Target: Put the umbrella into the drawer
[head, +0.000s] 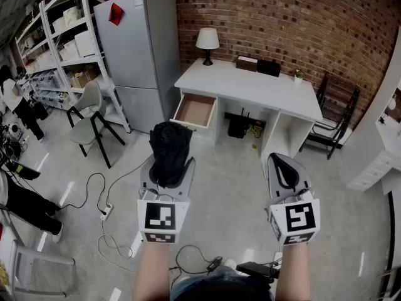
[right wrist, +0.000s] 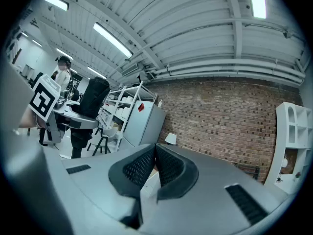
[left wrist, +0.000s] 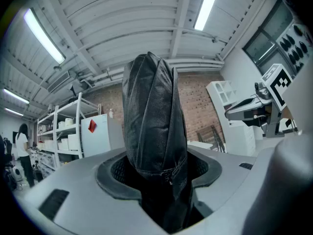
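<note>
Presently the fingers of the left gripper point(head: 170, 163) are clamping the folded black umbrella point(head: 168, 140), which seems to be standing upright across them, though the steep head view foreshortens it. The open drawer point(head: 195, 110) is lying straight ahead, well apart, at the left end of the white counter point(head: 263, 89). The right gripper point(head: 287, 168) is riding alongside, fingers together and empty. A chair point(head: 88, 121) is sitting off left of the path.

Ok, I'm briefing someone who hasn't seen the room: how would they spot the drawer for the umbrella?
Against the brick wall stands a white desk, next to the grey fridge. Under the desk end nearest the fridge, below the table lamp, is the drawer. It alone stands pulled out, showing a bare brown bottom.
</note>
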A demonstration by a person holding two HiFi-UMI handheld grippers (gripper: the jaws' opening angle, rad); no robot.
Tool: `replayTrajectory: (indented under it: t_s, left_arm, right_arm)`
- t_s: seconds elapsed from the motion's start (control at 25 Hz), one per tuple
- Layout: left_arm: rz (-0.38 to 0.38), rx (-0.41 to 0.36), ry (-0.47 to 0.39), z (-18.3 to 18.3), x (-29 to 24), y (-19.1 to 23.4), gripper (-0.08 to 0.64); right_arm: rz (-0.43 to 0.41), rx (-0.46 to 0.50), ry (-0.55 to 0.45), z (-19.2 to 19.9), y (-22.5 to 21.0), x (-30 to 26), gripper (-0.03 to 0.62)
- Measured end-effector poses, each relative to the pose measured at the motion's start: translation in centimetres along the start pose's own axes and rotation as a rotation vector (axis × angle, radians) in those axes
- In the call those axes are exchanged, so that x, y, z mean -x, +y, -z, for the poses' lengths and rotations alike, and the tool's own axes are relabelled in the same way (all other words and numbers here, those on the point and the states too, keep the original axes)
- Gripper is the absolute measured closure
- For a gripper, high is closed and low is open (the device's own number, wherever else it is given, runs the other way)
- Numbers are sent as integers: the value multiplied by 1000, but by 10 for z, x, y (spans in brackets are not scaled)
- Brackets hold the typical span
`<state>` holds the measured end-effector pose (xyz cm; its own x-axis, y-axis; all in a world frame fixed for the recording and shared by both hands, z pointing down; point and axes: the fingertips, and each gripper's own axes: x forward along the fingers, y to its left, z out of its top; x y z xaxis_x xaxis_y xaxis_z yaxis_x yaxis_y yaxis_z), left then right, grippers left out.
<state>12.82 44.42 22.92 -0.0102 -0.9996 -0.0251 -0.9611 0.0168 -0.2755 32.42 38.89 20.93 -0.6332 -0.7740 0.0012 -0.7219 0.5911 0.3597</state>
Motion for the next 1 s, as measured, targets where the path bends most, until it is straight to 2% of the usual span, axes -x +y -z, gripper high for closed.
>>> replayTrajectory:
  t_s: [0.32,0.52,0.72,1.0]
  left_arm:
    - [-60,17,-3,-13,-34,-26,313]
    - [-104,22,5,-13,-44,-42,313]
    - [-93,5,11,-15,-52,-54,313]
    - [-75,18,21,-4,-77,-42,313]
  right_arm:
    - [-50,12,-16,21,-52,-5,592]
    - [-96,28,-53,31,-69,-3,592]
    - [-104,33,-82,32,-71,-8,592]
    - [-104,-7,-27,48,-71,-34,592]
